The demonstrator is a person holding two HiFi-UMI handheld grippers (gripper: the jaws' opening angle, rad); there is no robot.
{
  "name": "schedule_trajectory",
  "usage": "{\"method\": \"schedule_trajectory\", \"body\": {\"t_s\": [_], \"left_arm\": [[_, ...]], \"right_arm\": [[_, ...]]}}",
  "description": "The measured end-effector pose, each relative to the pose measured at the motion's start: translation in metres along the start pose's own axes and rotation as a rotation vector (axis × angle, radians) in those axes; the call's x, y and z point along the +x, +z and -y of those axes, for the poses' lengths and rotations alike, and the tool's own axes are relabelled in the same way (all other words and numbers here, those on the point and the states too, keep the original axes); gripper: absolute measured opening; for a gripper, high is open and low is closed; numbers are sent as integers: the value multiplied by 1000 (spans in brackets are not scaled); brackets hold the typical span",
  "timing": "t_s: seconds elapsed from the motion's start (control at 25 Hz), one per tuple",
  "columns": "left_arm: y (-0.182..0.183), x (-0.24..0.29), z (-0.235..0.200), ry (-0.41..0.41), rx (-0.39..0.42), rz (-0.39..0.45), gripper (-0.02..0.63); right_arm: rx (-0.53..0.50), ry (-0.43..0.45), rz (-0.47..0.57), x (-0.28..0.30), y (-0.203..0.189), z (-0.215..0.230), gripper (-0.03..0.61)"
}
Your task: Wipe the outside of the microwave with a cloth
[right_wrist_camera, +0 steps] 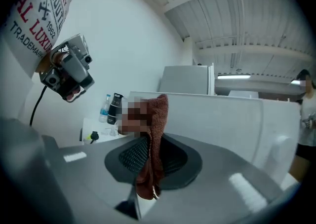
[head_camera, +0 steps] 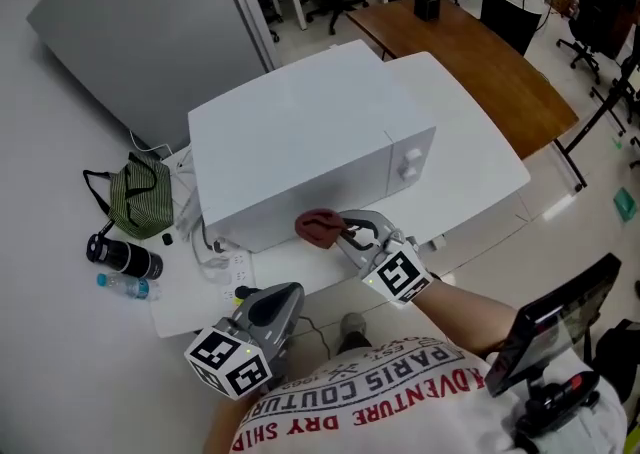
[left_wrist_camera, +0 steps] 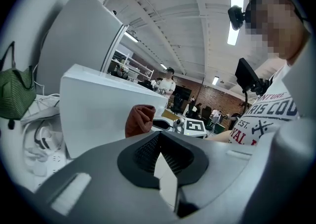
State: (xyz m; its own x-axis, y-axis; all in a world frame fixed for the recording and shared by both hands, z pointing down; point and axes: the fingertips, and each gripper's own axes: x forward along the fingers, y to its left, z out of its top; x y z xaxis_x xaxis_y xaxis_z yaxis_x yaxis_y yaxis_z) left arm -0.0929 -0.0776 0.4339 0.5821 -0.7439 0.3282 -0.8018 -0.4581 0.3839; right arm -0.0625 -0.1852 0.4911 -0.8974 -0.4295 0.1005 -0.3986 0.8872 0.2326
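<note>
A big white counter (head_camera: 480, 157) holds a white microwave (head_camera: 300, 142). The microwave sits in the middle of the counter, with its knobs on the side facing right.

The right tool (head_camera: 340, 232) reaches in at the near side wall of the microwave, low down. Its jaws are closed tight on a red-brown cloth (head_camera: 318, 227). The cloth is bunched up and looks pressed on that white wall, near the bottom edge.

The left tool (head_camera: 290, 294) is held lower, close to the person's body and apart from the microwave. Its jaws are together, with nothing between them.

Left of the microwave lies a green striped bag (head_camera: 140, 197). Just below the bag lies a black flask (head_camera: 125, 257). A small clear water bottle (head_camera: 128, 287) lies beside the flask.
</note>
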Motion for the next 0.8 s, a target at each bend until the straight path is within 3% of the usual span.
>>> {"method": "schedule_trajectory", "body": {"t_s": [0.2,0.36,0.6,0.8], "left_arm": [[-15,-41,-34,94,-67,37,6],[-29,-72,-62,178,-123,59,6],[-43,-95,-85,250,-175,66,6],[-39,-86,-97,231,-174,75,6]], "right_arm": [[-4,174,0,60,1,-71,46],[-18,263,-20,107,-7,-115,46],[-51,292,-69,143,-31,-138,46],[-50,241,-100,141,-46,-117,46]]}}
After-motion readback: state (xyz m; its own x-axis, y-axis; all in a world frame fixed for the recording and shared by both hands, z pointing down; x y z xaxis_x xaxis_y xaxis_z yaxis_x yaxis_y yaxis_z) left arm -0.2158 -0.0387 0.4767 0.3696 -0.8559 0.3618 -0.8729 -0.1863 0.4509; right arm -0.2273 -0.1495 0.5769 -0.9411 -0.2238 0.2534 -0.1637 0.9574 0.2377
